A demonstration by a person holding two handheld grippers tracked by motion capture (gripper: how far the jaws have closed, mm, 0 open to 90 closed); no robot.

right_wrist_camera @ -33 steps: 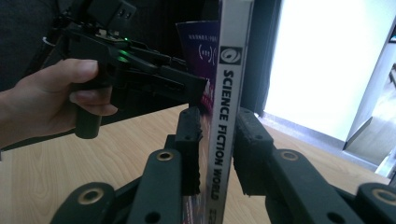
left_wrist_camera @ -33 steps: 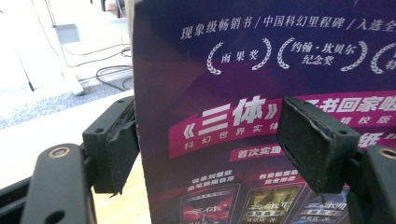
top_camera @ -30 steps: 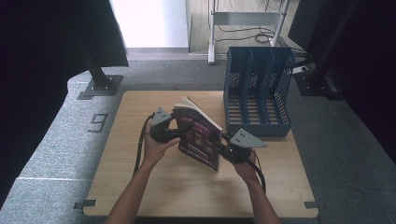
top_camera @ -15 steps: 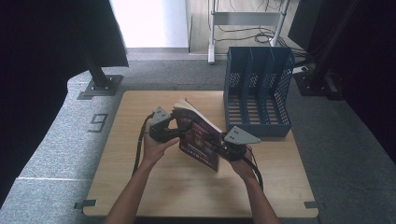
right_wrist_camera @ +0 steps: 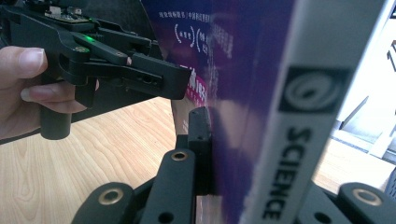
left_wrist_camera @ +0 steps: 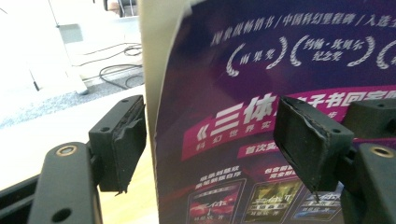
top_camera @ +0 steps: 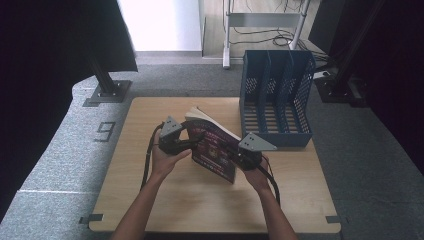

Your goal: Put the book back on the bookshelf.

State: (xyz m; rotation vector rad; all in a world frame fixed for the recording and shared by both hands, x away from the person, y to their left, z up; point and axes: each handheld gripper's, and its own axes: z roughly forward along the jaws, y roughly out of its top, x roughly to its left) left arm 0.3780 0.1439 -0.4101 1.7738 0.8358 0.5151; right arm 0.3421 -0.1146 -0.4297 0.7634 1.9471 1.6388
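A purple paperback book point(top_camera: 215, 150) stands tilted on the wooden table point(top_camera: 165, 200), its cream pages fanned at the top. My left gripper point(top_camera: 192, 145) grips its left edge. In the left gripper view the pads point(left_wrist_camera: 126, 140) sit on both sides of the book point(left_wrist_camera: 224, 93), so my left gripper point(left_wrist_camera: 210, 140) is shut on it. My right gripper point(top_camera: 237, 157) holds the lower right end. Its jaws have just been closing with the book point(right_wrist_camera: 243, 93) between them. One pad point(right_wrist_camera: 201, 135) now presses the cover beside the white spine, and the left gripper point(right_wrist_camera: 182, 84) shows beyond.
A blue slotted file rack point(top_camera: 277, 95) stands at the table's far right corner, close behind the book. A black stand base point(top_camera: 107, 92) sits on the grey carpet past the far left corner. Bare tabletop lies in front of my hands.
My right gripper has shifted slightly left against the book's end. The book and my left gripper have stayed where they were.
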